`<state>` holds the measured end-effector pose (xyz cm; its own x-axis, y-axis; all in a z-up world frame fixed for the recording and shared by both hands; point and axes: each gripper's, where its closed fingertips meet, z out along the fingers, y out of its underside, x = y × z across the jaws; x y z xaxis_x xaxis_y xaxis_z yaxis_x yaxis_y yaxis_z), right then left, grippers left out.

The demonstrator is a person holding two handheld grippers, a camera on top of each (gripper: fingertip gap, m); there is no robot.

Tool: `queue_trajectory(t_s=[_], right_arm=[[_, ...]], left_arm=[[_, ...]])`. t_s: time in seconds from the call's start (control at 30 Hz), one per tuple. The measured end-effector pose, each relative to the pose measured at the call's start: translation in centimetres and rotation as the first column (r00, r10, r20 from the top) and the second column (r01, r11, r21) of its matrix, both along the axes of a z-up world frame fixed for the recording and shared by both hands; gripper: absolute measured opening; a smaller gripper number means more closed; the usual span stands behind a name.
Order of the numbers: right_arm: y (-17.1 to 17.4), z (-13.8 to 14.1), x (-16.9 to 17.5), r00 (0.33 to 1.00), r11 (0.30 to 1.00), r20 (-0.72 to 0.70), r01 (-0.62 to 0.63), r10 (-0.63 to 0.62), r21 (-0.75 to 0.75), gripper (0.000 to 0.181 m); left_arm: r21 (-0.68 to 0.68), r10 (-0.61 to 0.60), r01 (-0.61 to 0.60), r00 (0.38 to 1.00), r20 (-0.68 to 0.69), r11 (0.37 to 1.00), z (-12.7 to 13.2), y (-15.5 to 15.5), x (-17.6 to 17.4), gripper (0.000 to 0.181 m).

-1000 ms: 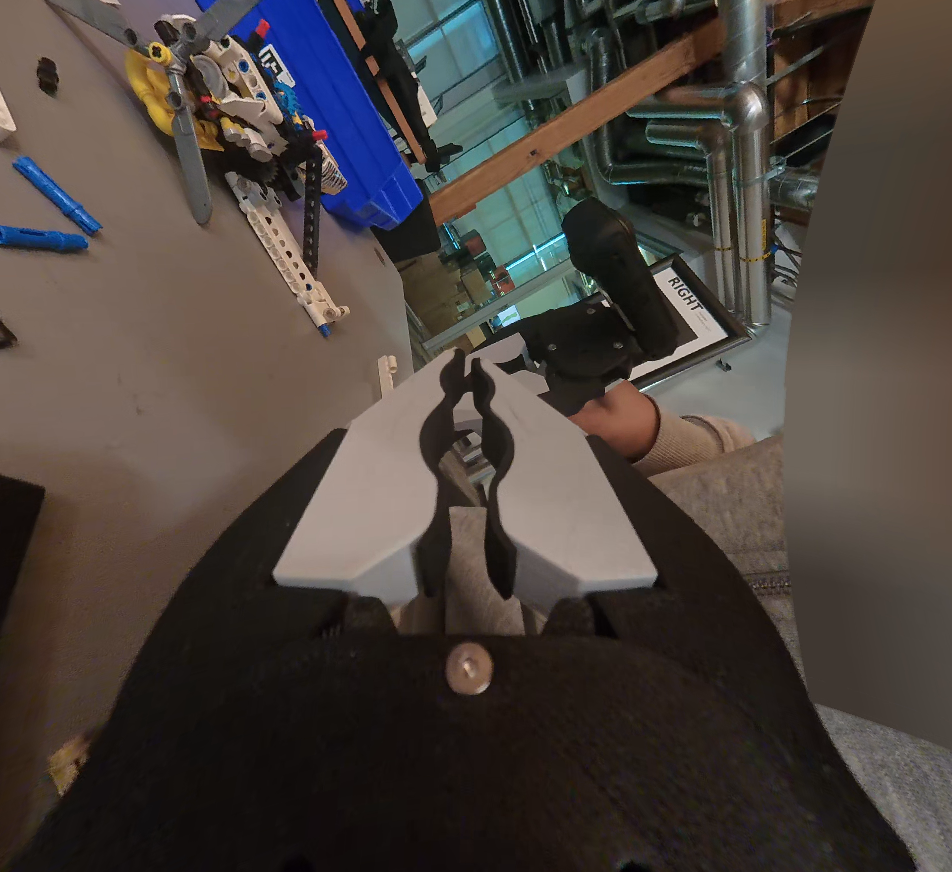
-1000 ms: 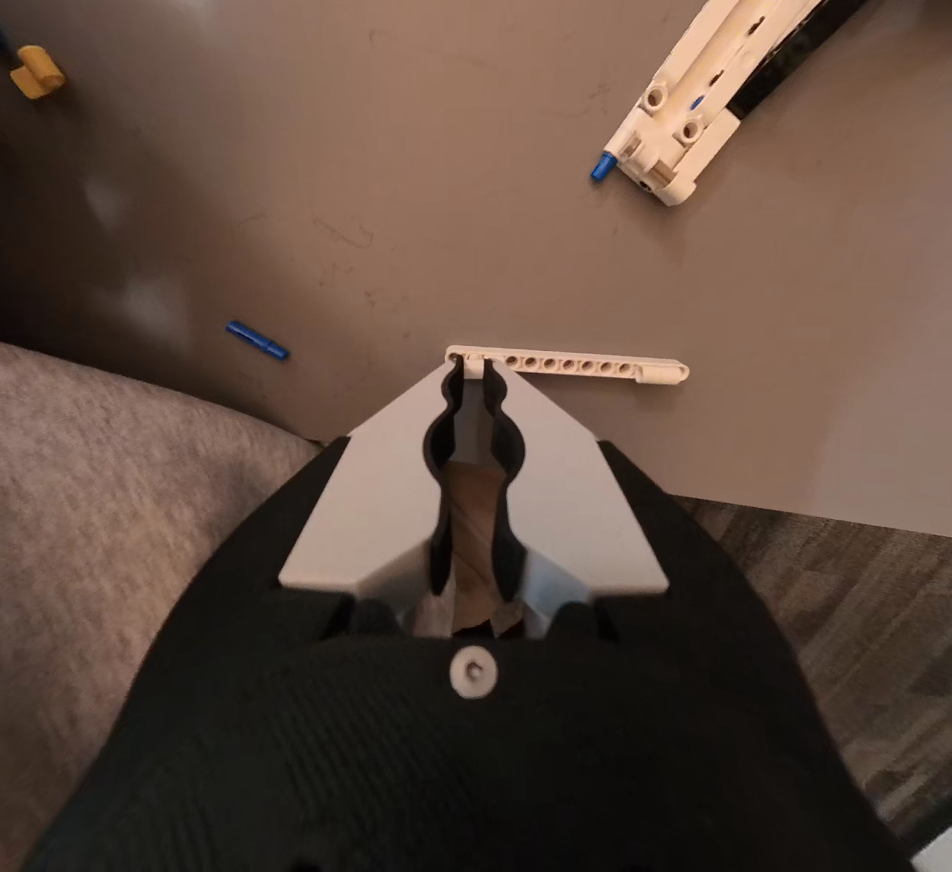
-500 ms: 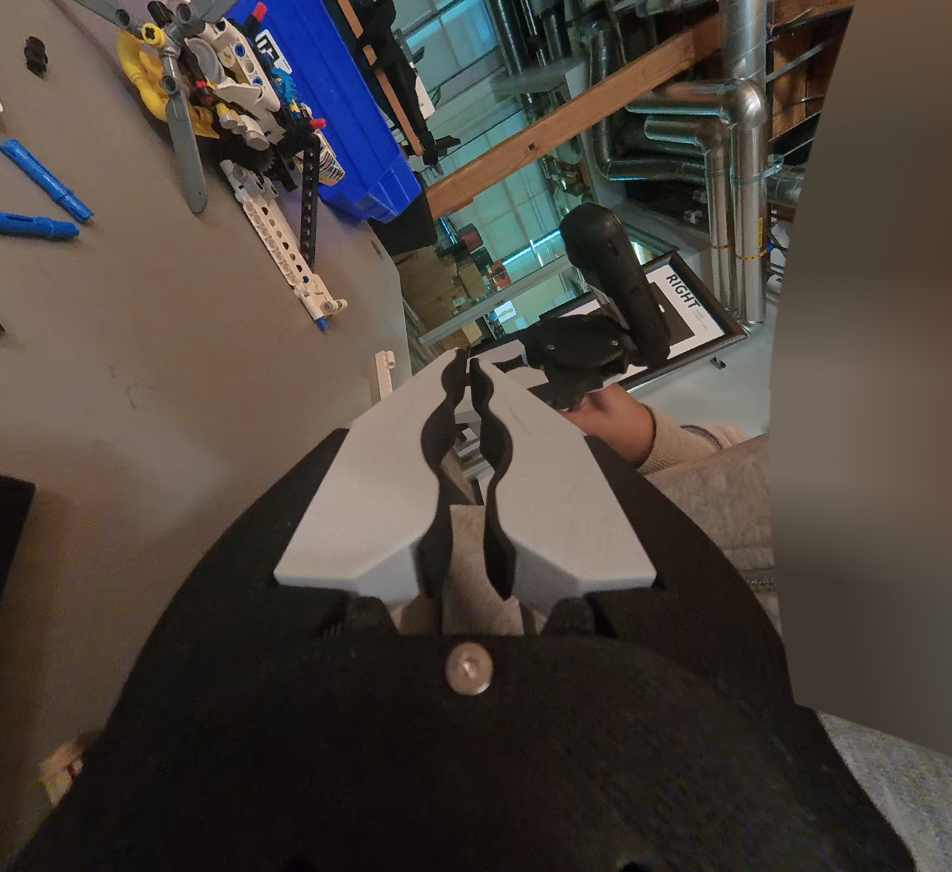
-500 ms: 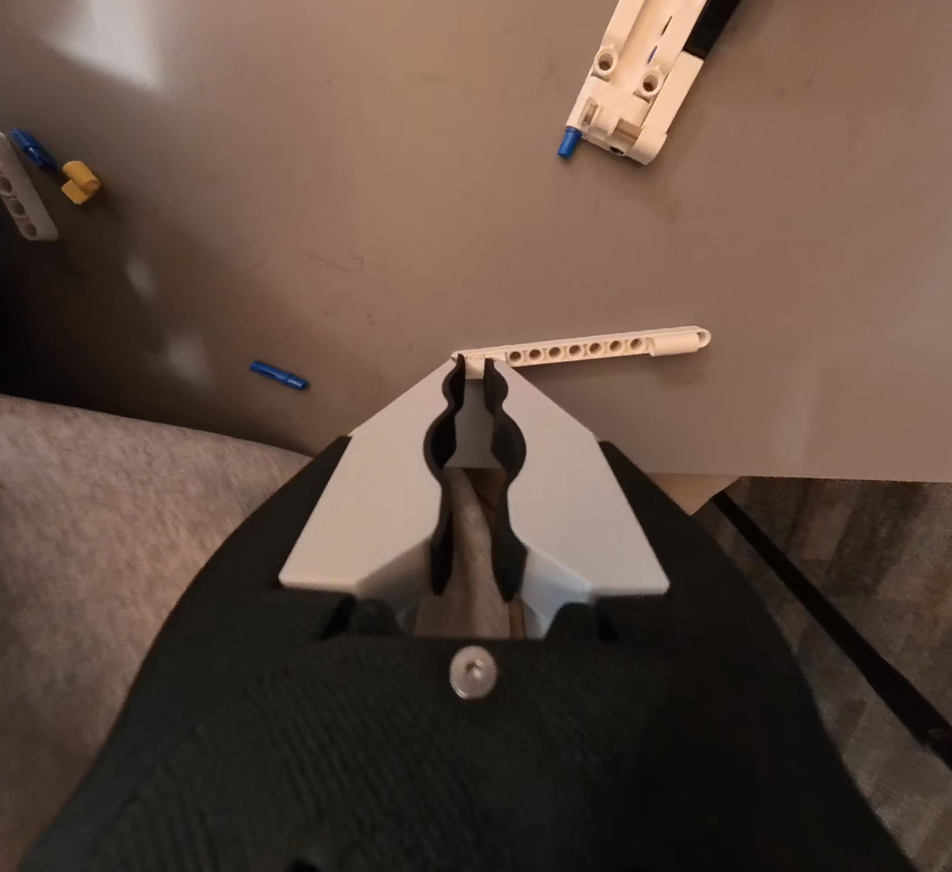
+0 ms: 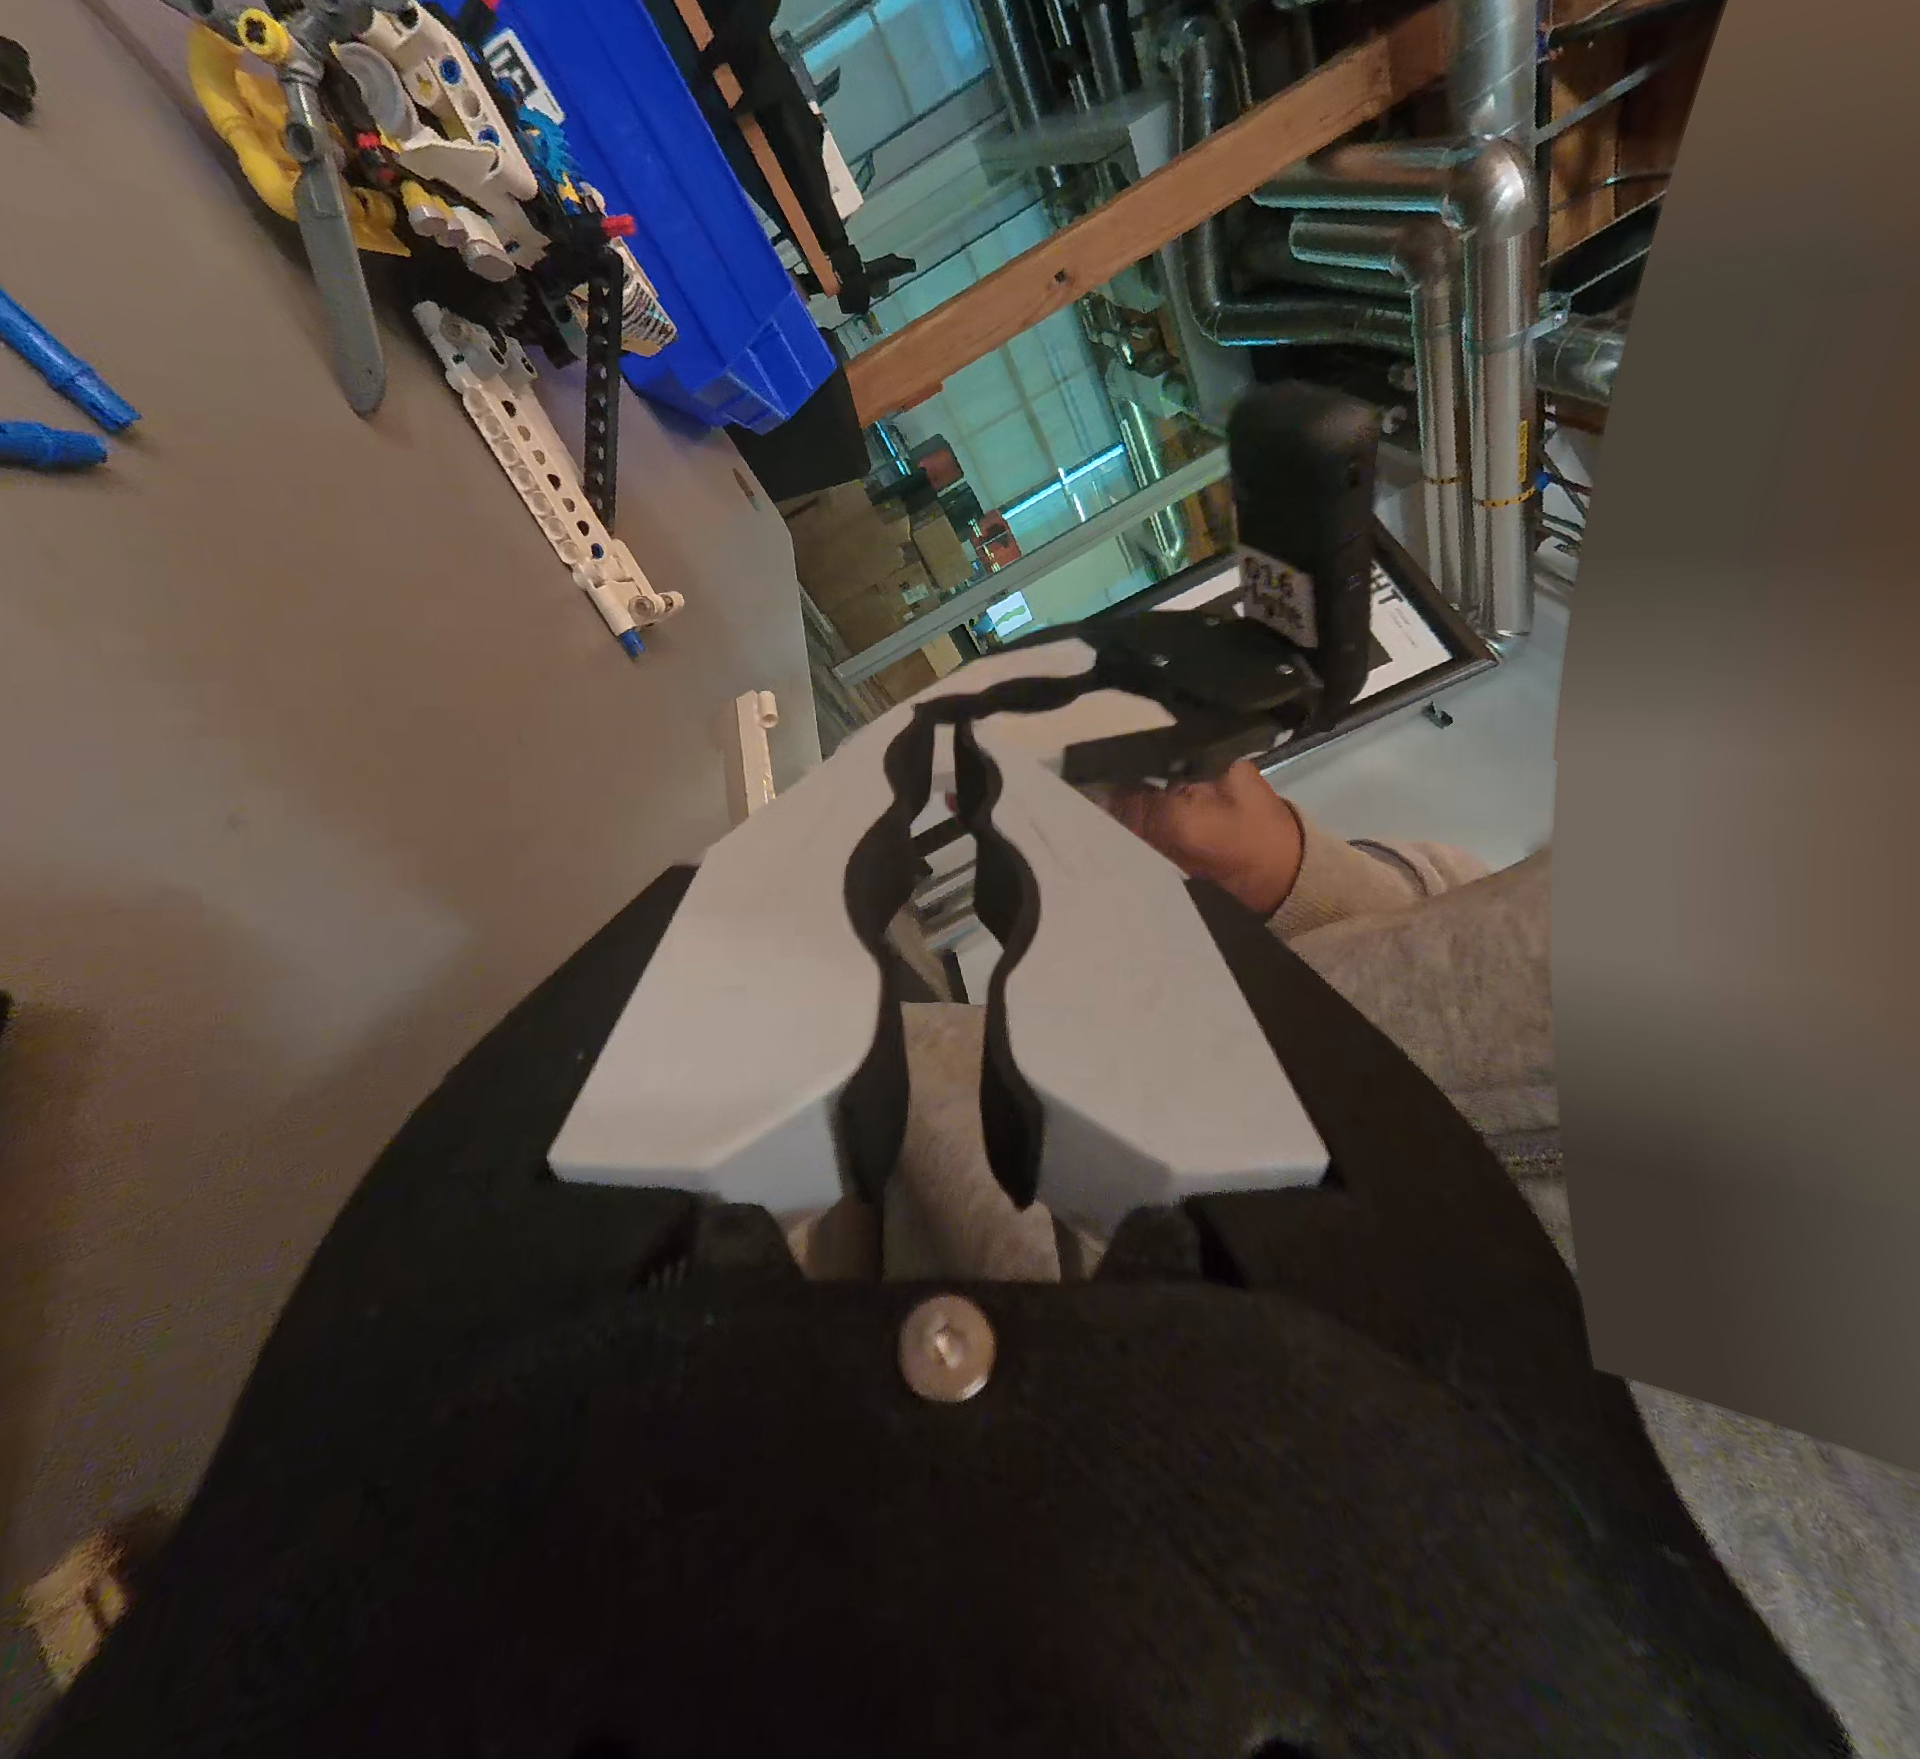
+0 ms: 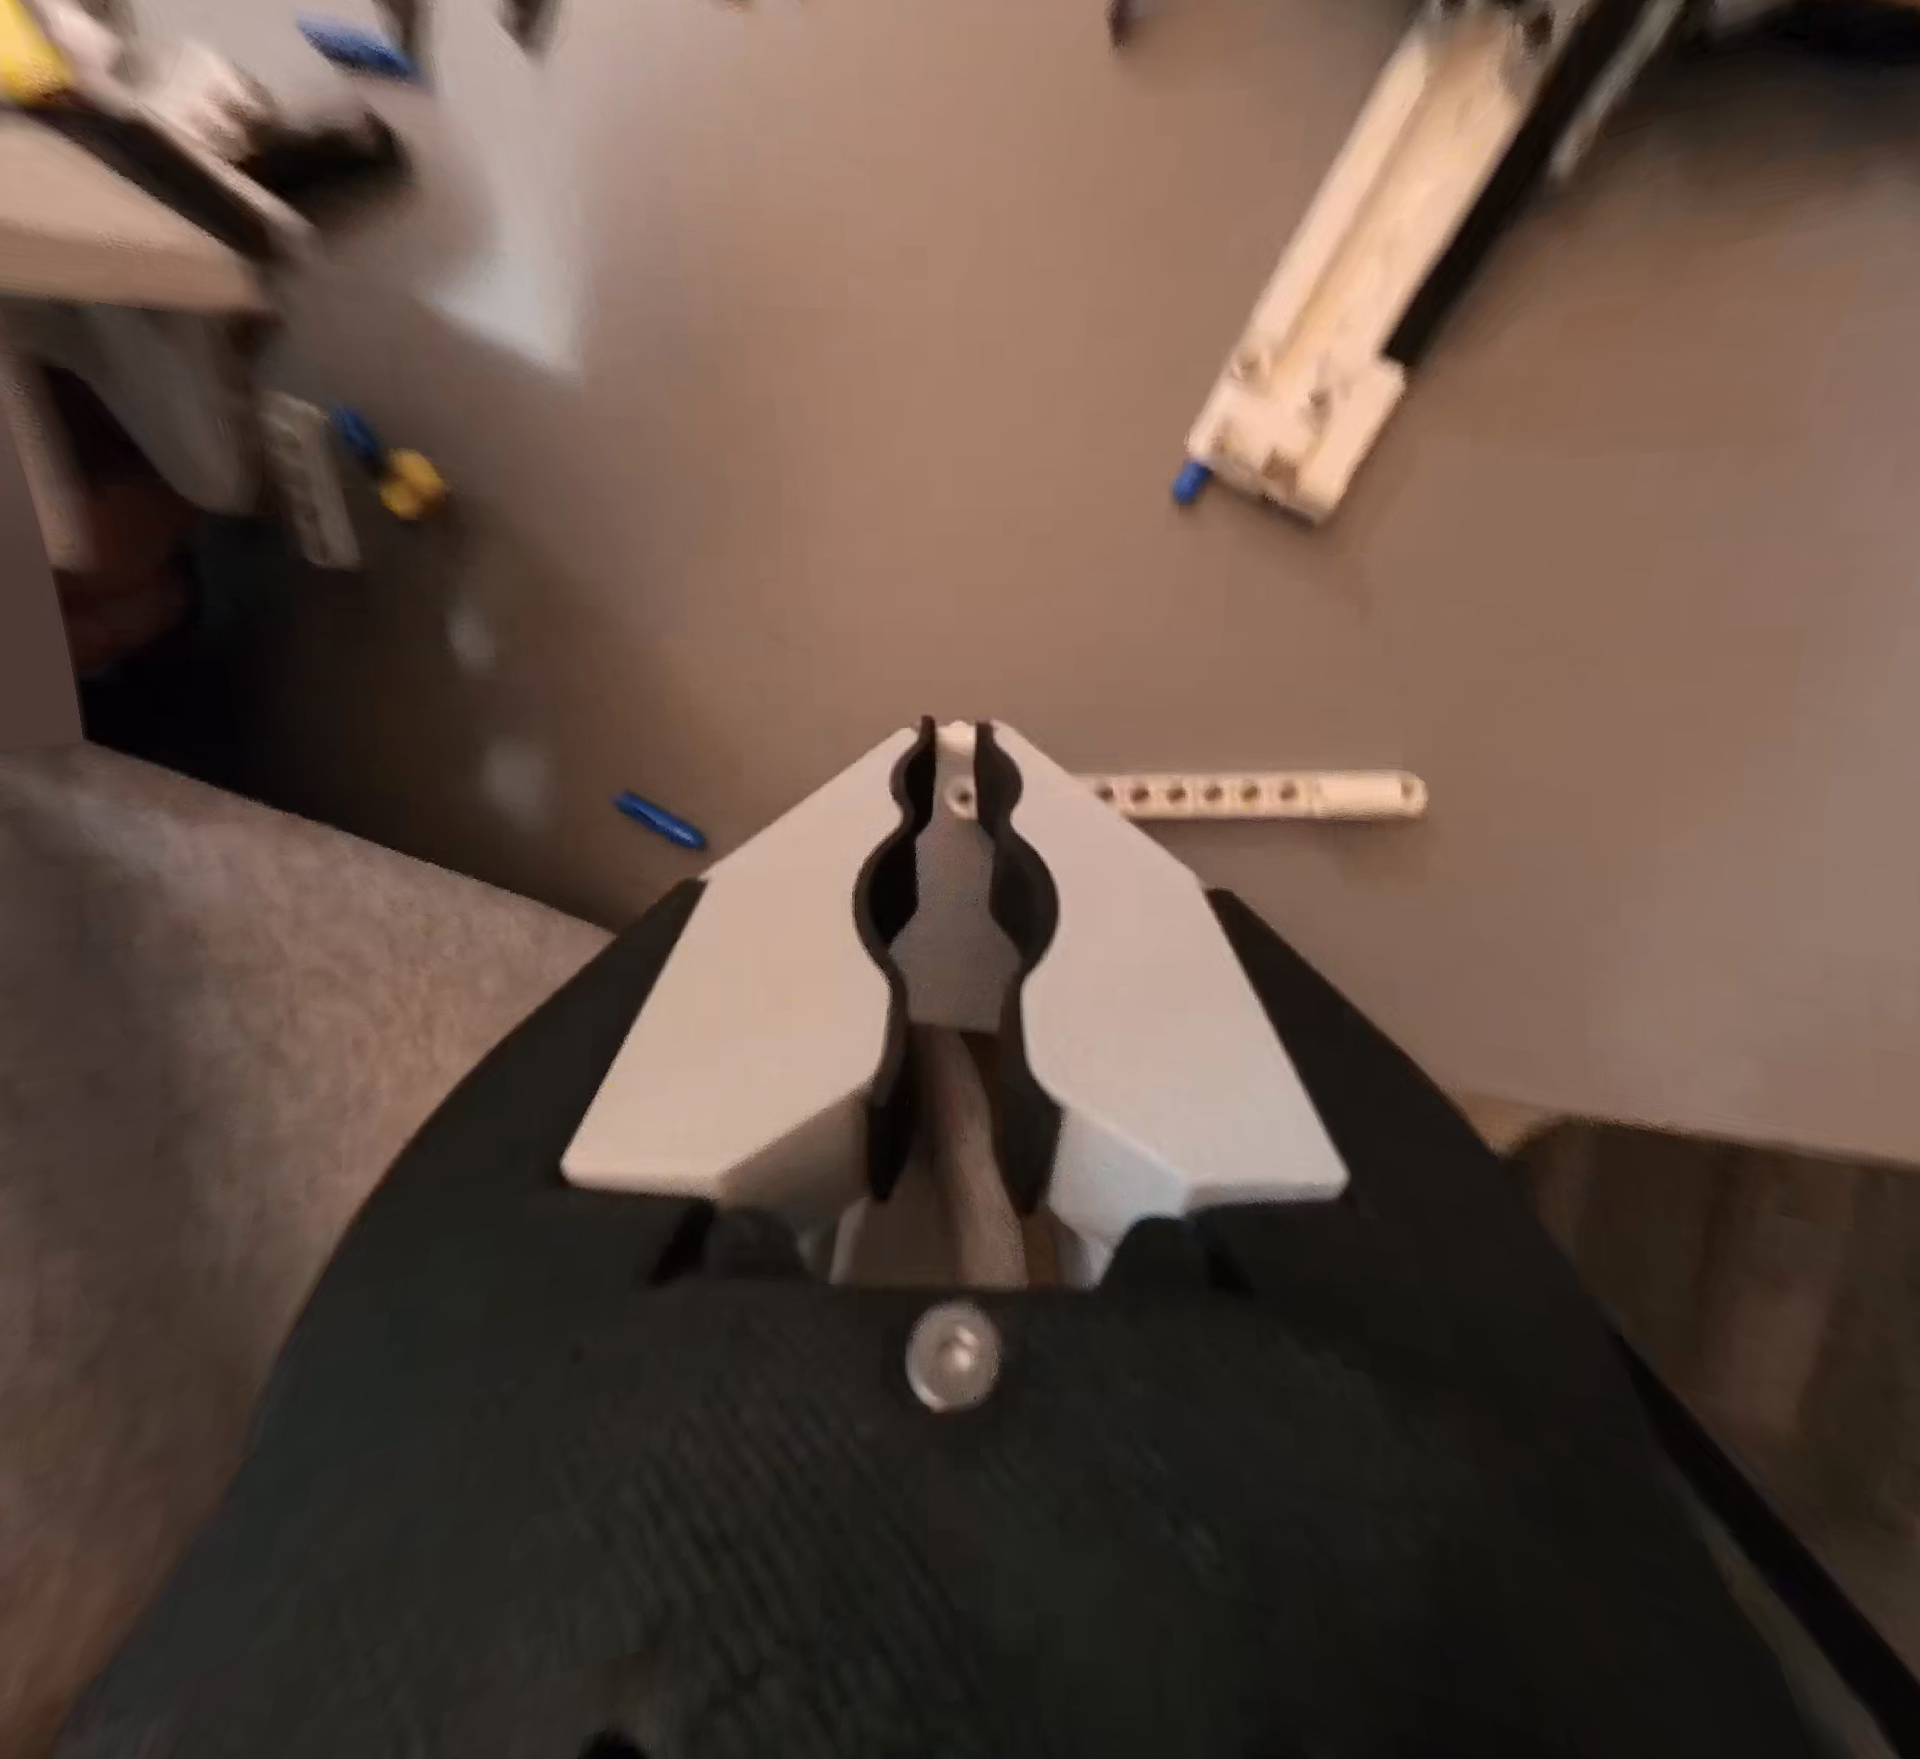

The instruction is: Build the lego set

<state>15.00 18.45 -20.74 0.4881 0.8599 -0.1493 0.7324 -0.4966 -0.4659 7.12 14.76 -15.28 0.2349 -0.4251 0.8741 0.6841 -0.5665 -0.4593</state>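
Grey worktop spreads under both tools, with pipes and timber beams of a workshop behind it in the left wrist view. Right tool has its fingers drawn close on one end of a white beam, a long thin strip with a row of round holes, which lies flat near the worktop's near edge and runs off to the right. Left tool is off the worktop with only a narrow gap between its tips and nothing in it. Beyond the beam stands the lego model: a white and black body with yellow parts, grey rotor blades, and a long white tail boom with a blue pin at its tip. Loose blue pins lie scattered nearby. Behind the model sits a blue bin.
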Motion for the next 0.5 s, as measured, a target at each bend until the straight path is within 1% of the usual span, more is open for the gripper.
queue_trajectory(t_s=[0.07, 0.13, 0.2, 0.27, 0.33, 0.43, 0.5], right_arm=[[-0.3, 1.8, -1.7, 0.992, 0.999, -0.125, -0.033, 0.034, 0.011, 0.006], [-1.1, 3.2, -3.1, 0.972, 0.998, -0.229, -0.062, 0.056, -0.018, 0.006], [-2.2, 4.4, -4.3, 0.939, 0.99, -0.344, -0.06, 0.011, -0.131, 0.006], [-3.2, 5.8, -5.1, 0.887, 0.959, -0.456, -0.066, -0.07, -0.277, 0.006], [-3.8, 6.8, -5.2, 0.842, 0.917, -0.52, -0.083, -0.145, -0.391, 0.006], [-4.5, 7.8, -4.7, 0.796, 0.858, -0.561, -0.112, -0.225, -0.502, 0.005], [-5.0, 8.2, -4.4, 0.779, 0.816, -0.566, -0.129, -0.269, -0.564, 0.005]], left_arm=[[0.008, -0.006, 0.006, 1.0, -0.012, 1.0, 0.1, 0.0, 0.3, 0.008], [0.059, -0.021, 0.024, 0.998, -0.061, 0.998, 0.8, -0.3, 1.0, 0.02], [0.126, -0.027, 0.052, 0.981, -0.193, 0.991, 1.3, -0.7, 2.3, 0.023], [0.152, 0.013, 0.041, 0.94, -0.341, 0.988, 0.7, -0.6, 3.0, 0.026], [0.186, 0.056, 0.021, 0.914, -0.402, 0.982, 0.8, -0.5, 3.1, 0.027], [0.292, 0.084, 0.034, 0.92, -0.383, 0.956, 2.7, -1.2, 3.6, 0.023], [0.353, 0.079, 0.073, 0.914, -0.397, 0.933, 3.6, -1.9, 4.5, 0.018]])
